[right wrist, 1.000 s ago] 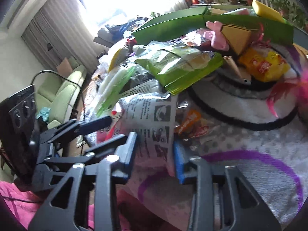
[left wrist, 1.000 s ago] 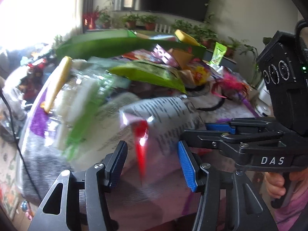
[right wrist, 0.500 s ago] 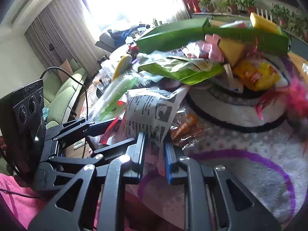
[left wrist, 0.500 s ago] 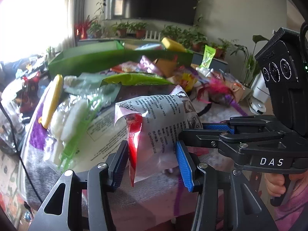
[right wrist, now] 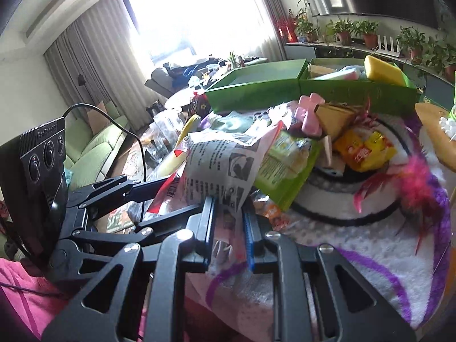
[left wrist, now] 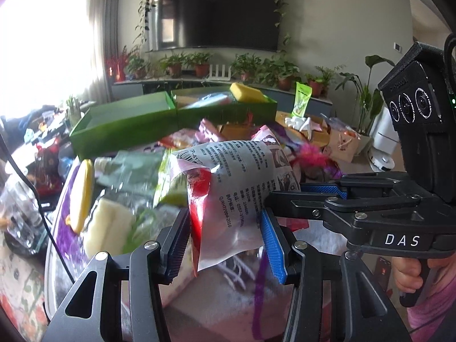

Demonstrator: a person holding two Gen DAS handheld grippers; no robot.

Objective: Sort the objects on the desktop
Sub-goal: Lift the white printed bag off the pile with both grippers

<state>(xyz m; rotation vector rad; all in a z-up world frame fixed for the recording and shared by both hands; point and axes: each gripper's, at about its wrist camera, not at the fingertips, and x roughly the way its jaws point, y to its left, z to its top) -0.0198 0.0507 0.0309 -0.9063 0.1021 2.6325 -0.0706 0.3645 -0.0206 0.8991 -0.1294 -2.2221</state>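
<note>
1. Tongs and load: the left tongs (left wrist: pixel 225 242) stand part-way closed, both pads against the lower body of a crinkly grey-printed plastic pouch with a red inner strip (left wrist: pixel 239 188). The right tongs (right wrist: pixel 228 225) are nearly shut, pinching the pouch's lower edge. In the last second both sets have been closing on the pouch between them.
2. Position: the pouch hangs between the two tongs, its upper part fanning up ahead of the fingertips, above a white fleecy mat with purple swirls (right wrist: pixel 370 245) that covers the bench.
3. Surroundings: ahead of the tongs lies a heap of snack packets, among them a lime-green printed packet (right wrist: pixel 285 168) and a yellow-and-red packet (right wrist: pixel 364 151); beyond the heap stand two shallow green card trays (right wrist: pixel 256 85), the right-hand one holding a yellow sponge block (right wrist: pixel 382 69).
4. Step in hand, as judged: carrying the pouch clear of the heap toward a tray.
5. Doing it well: keep both grips firm, since thin film slips easily; move both hands together so the pouch neither stretches nor tears; lift high enough to clear the heap and the tray wall; release only once the pouch is over the chosen tray.
</note>
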